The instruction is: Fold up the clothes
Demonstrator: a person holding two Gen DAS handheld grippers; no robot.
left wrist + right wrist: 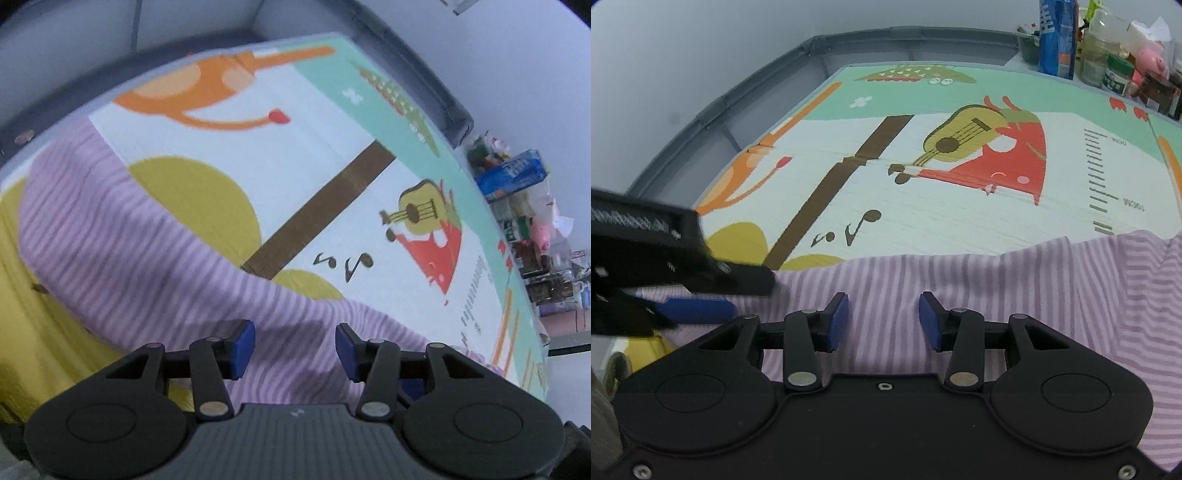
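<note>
Printed play mat (960, 221) covers the table, and the purple striped garment (960, 288) lies along its near edge, long axis left to right, under the left hand-held gripper (294, 349) and right hand-held gripper (883, 320), both spread open, holding nothing.

cartoon play mat (960, 221) w/ striped purple garment (997, 295) lying on it.
</note>
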